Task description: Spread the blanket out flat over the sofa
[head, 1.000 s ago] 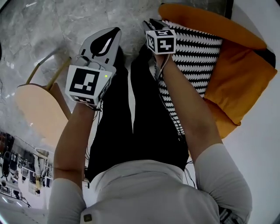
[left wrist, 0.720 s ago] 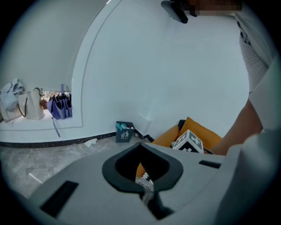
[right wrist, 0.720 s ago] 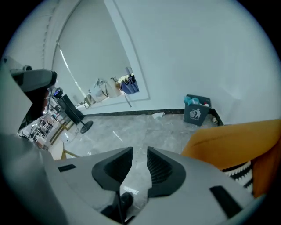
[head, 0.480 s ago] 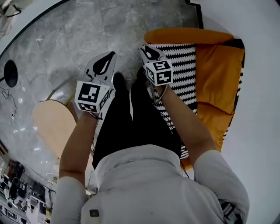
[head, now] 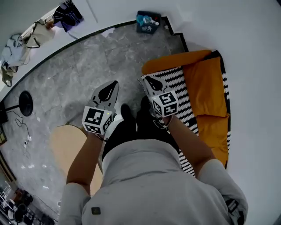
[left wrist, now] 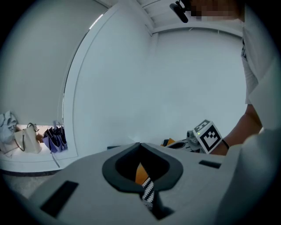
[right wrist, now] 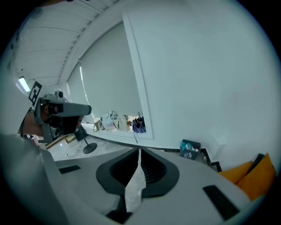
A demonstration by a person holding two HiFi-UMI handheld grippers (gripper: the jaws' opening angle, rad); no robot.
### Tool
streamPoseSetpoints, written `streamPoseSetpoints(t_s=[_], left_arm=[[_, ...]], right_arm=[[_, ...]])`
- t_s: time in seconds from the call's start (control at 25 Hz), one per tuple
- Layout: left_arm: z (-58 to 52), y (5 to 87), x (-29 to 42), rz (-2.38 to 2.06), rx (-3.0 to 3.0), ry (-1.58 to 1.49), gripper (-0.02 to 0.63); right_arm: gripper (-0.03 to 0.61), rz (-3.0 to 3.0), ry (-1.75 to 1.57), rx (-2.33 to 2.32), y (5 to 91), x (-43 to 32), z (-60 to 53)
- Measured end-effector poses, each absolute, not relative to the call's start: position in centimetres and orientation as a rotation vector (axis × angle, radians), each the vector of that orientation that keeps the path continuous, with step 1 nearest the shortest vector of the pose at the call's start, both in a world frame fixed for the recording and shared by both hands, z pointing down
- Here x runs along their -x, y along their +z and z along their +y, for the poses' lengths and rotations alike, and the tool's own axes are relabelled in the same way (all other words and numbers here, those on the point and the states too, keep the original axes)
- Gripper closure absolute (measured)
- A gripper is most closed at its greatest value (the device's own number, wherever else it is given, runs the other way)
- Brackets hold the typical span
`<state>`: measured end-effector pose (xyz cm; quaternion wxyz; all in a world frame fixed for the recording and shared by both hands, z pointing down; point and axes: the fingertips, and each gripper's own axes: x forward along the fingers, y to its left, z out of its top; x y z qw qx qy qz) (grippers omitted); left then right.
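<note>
While both tongs are clamped on the blanket (head: 180, 88), spreading has barely begun: left tongs (left wrist: 140, 147) pinch a zigzag strip; right tongs (right wrist: 138, 154) have just been closing on pale fabric, now gripped. Blanket trails below the right tongs; sofa (head: 206, 88) beyond shows mostly bare orange. Remaining: pull open, lay flat.

The blanket (head: 186, 94) lies on the sofa (head: 206, 85), right of the table (head: 66, 147).

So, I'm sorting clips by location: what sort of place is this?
Likely a staged sitting corner in a studio or lab rather than a home: an orange sofa with a striped blanket, a grey marble-look floor, and bags piled by a white wall.
</note>
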<state>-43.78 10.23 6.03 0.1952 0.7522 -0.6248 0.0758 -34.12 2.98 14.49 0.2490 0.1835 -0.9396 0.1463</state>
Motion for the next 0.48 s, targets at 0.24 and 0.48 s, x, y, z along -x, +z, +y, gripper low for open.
streamPoseSetpoints(t_s=[0.24,0.48], left_arm=[[12.9,-0.9,43.9,-1.769,-2.188,0.156,0.604],[15.1,-6.1,43.7,-1.774,-2.253,0.11,0.604]], right_arm=[[0.547,-2.697,0.281,-0.504,4.2,34.7,6.4],[0.551,-2.77,0.179,-0.52,-2.6,35.1,8.7]])
